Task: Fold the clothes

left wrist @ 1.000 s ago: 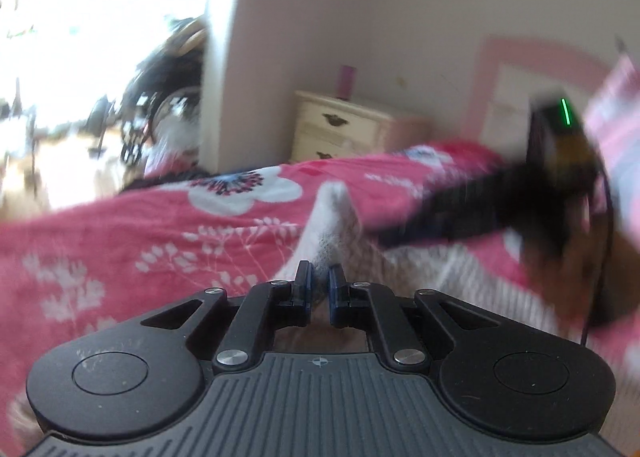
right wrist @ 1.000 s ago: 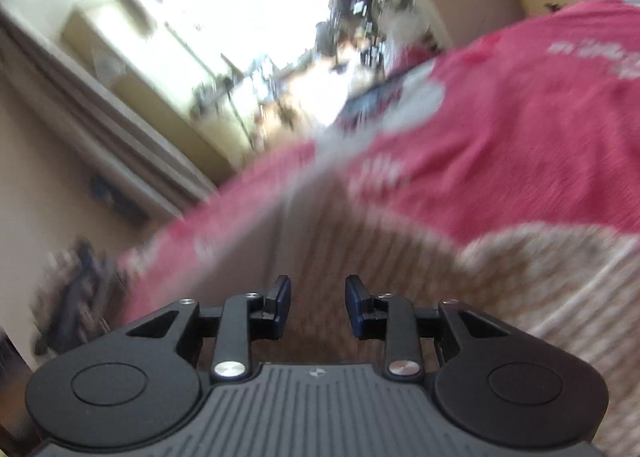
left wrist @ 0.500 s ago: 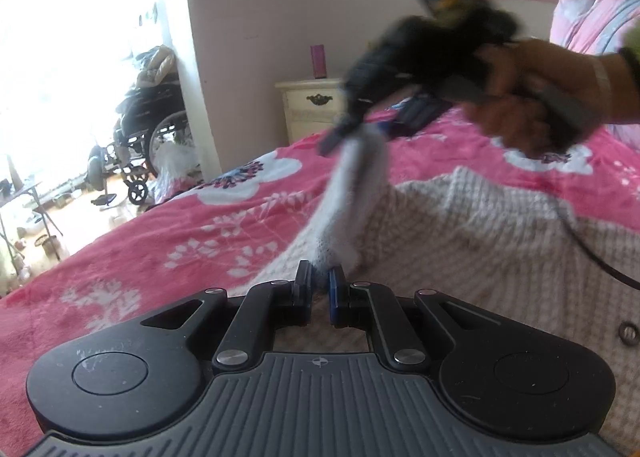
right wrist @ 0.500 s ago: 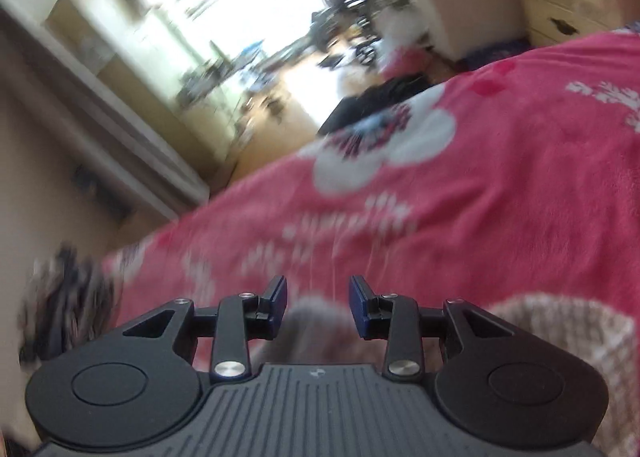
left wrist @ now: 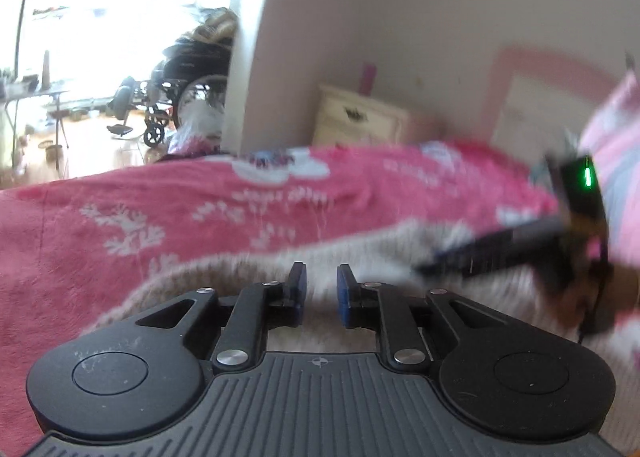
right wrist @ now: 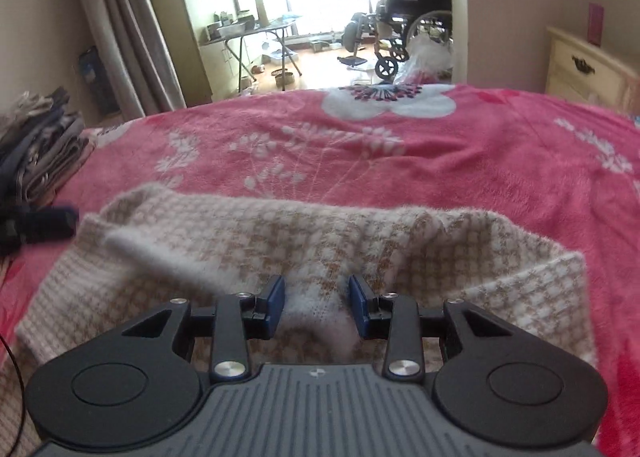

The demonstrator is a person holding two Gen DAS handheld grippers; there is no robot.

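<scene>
1. Both hand-held grippers hover low over a cream-and-tan checked knit sweater (right wrist: 304, 241) that lies on the pink floral fleece blanket (right wrist: 460, 161) covering the bed.
2. The left hand-held gripper (left wrist: 319, 289) has a narrow gap between its blue pads, with fuzzy knit showing behind that gap; nothing looks pinched, though the view is blurred by motion.
3. The right hand-held gripper (right wrist: 316, 303) stands parted a little wider, with a pale fold of knit between its pads but not squeezed.
4. In the left wrist view, the right hand-held gripper appears as a dark smear at the far right, low over the garment.
5. The sweater lies partly doubled: a pale strip, perhaps a sleeve, crosses its left part, and its right edge is turned up and inward. That suits a fold in progress, but it could equally be a loose heap awaiting straightening.
6. Judging from the low, forward pose, both tools are placed to take or let go of cloth near its close edge.
7. A stack of dark folded clothes (right wrist: 36, 153) sits at the bed's left edge, likely kept apart so finished pieces stay clear.
</scene>
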